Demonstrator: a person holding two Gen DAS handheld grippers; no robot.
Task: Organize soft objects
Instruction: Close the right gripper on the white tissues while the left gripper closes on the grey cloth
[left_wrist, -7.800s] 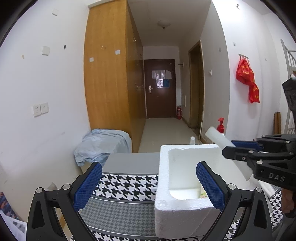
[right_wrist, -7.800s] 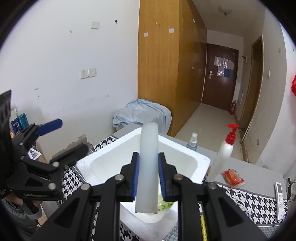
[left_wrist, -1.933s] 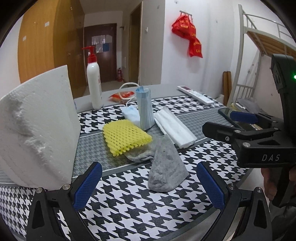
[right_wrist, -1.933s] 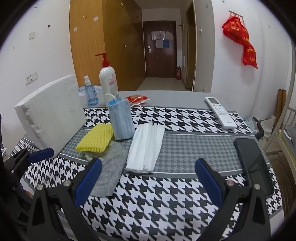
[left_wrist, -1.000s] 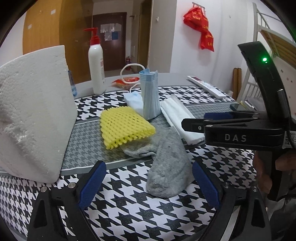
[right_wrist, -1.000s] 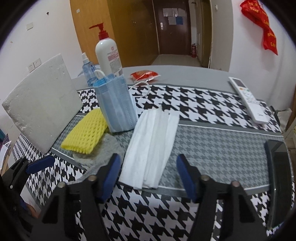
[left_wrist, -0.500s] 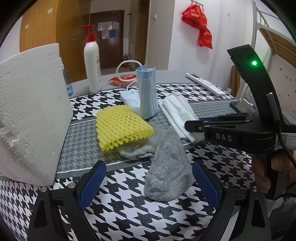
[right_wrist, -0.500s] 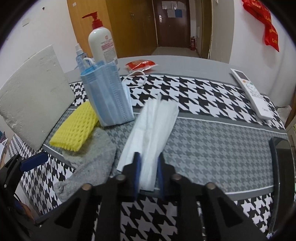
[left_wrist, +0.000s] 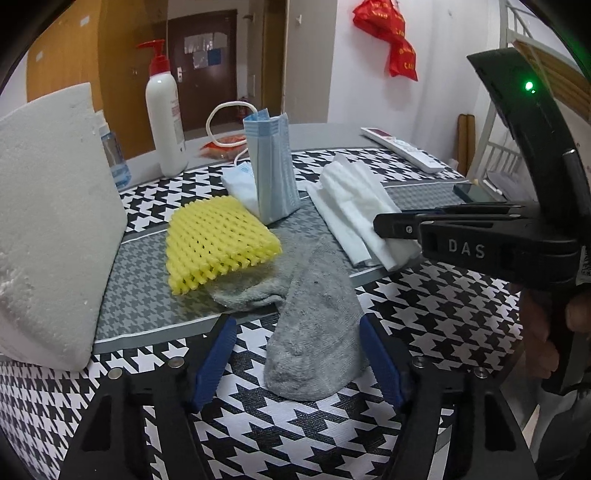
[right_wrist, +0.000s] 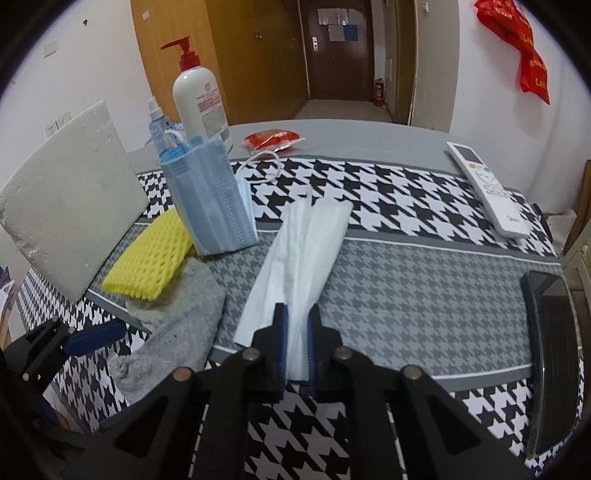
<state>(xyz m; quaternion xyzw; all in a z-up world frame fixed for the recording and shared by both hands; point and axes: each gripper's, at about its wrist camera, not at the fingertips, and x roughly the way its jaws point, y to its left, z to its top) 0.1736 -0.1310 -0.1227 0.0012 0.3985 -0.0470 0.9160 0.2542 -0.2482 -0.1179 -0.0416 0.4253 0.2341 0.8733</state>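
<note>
A grey sock (left_wrist: 314, 325) lies on the houndstooth tablecloth between the jaws of my left gripper (left_wrist: 297, 363), which is open and narrowing around its toe end. My right gripper (right_wrist: 296, 341) is shut on the near end of a folded white tissue stack (right_wrist: 306, 243), which also shows in the left wrist view (left_wrist: 354, 210). A yellow foam net (left_wrist: 218, 240) rests partly on the sock. A stack of blue face masks (left_wrist: 275, 170) stands upright behind it. The sock also shows in the right wrist view (right_wrist: 177, 325).
A white foam box (left_wrist: 48, 229) stands at the left. A pump bottle (right_wrist: 199, 92) and a small spray bottle (right_wrist: 157, 118) stand behind the masks. A red packet (right_wrist: 273, 140), a white remote (right_wrist: 487, 188) and a black phone (right_wrist: 550, 328) lie on the table.
My right gripper has closed on the white tissue stack's near end. My left gripper has moved up to the grey sock and its jaws have narrowed around it.
</note>
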